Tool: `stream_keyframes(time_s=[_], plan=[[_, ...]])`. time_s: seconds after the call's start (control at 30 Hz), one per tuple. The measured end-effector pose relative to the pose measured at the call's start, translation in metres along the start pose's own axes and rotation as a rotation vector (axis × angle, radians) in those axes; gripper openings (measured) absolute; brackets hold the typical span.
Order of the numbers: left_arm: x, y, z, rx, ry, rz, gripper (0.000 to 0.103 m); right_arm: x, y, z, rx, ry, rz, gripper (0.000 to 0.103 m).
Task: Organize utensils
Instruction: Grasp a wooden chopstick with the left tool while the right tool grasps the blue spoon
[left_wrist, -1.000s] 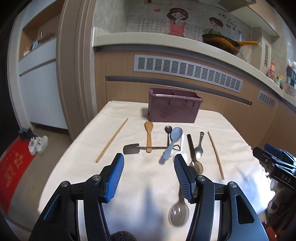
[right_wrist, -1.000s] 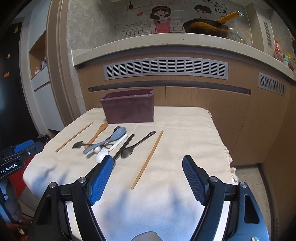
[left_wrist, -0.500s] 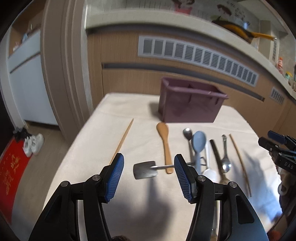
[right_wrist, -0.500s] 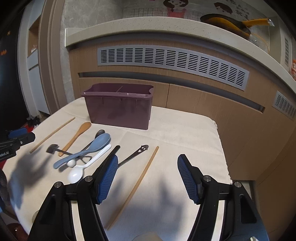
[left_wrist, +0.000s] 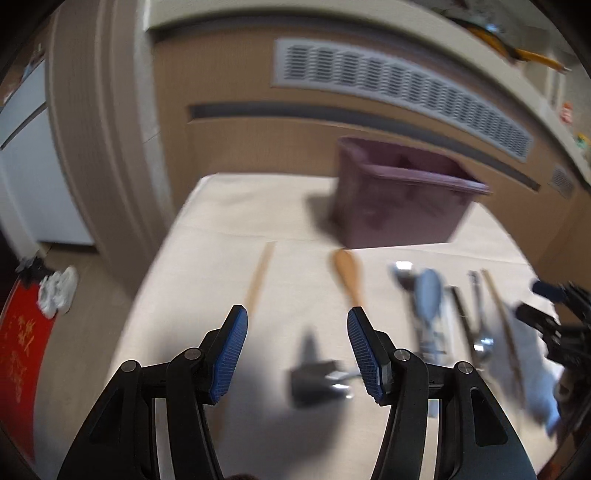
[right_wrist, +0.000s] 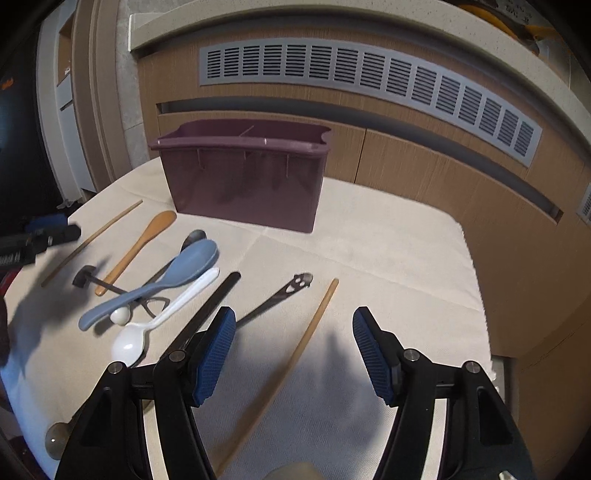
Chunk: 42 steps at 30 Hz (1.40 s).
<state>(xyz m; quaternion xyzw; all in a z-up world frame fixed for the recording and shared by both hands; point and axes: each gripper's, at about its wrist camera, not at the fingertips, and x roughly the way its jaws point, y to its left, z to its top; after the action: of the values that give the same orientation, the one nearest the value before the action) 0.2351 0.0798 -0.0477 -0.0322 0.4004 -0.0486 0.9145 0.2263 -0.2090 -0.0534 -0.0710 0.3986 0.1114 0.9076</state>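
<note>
Cream cloth covers the table (right_wrist: 388, 236), with wood-panelled cabinets and a long grey vent behind it. I'm at the opening step as I read it: nothing has gone into the purple bin (right_wrist: 243, 177), which stands ahead of both grippers at the far side of the cloth.

My left gripper (left_wrist: 295, 350) hangs with its jaws apart and nothing between them. Just off its left finger lies a chopstick (left_wrist: 258, 280); ahead of its right finger is a wooden spoon (left_wrist: 349, 273), and below, between the fingers, a small dark spatula (left_wrist: 314, 376) (this view is badly blurred, so I won't say more).

Left of my right gripper (right_wrist: 293, 354) sit a blue spoon (right_wrist: 162, 280), a white spoon (right_wrist: 170, 310) beside it, a black handle (right_wrist: 207, 314) and a steel handle (right_wrist: 280, 295). Its jaws are closing, not yet touching anything, with the second chopstick (right_wrist: 295, 354) running between them.

Next, I judge, each hand takes the chopstick nearest it. A thin stick flat on cloth calls for lowering the tips right to the fabric and centring before the pinch, or it will roll away.
</note>
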Motion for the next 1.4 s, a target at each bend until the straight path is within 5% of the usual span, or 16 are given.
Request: stream_keyframes(time_s=[0.03,0.1,0.63,0.7,0.83,1.03,1.13,1.27,1.4], plan=[[0.005,0.008,0.002,-0.01,0.019,0.005,0.054,0.003,0.0,-0.001,0.008,0.018,0.014,0.044],[0.017,0.02,0.005,-0.032,0.065,0.013,0.05,0.009,-0.001,-0.002,0.024,0.05,0.056,0.037],[0.069,0.014,0.017,0.025,0.236,0.015,0.007,0.003,0.015,0.01,0.009,0.018,0.058,0.039],[0.058,0.014,0.015,-0.031,0.208,-0.013,0.005,0.006,0.018,0.017,0.03,0.026,0.108,0.039],[0.003,0.005,0.006,-0.114,-0.004,-0.052,0.005,0.023,0.037,0.036,0.07,0.031,0.164,0.04],[-0.035,0.003,-0.008,-0.217,-0.149,-0.074,0.005,0.063,0.077,0.057,0.113,0.118,0.129,0.04],[-0.036,0.003,-0.007,-0.226,-0.164,-0.062,0.005,0.082,0.084,0.06,0.162,0.167,0.072,0.04],[-0.022,0.008,-0.007,-0.211,-0.088,-0.03,0.005,0.094,0.099,0.061,0.12,0.2,0.092,0.04],[-0.012,0.01,-0.013,-0.215,-0.045,-0.021,0.005,0.089,0.109,0.057,-0.012,0.182,0.097,0.012]])
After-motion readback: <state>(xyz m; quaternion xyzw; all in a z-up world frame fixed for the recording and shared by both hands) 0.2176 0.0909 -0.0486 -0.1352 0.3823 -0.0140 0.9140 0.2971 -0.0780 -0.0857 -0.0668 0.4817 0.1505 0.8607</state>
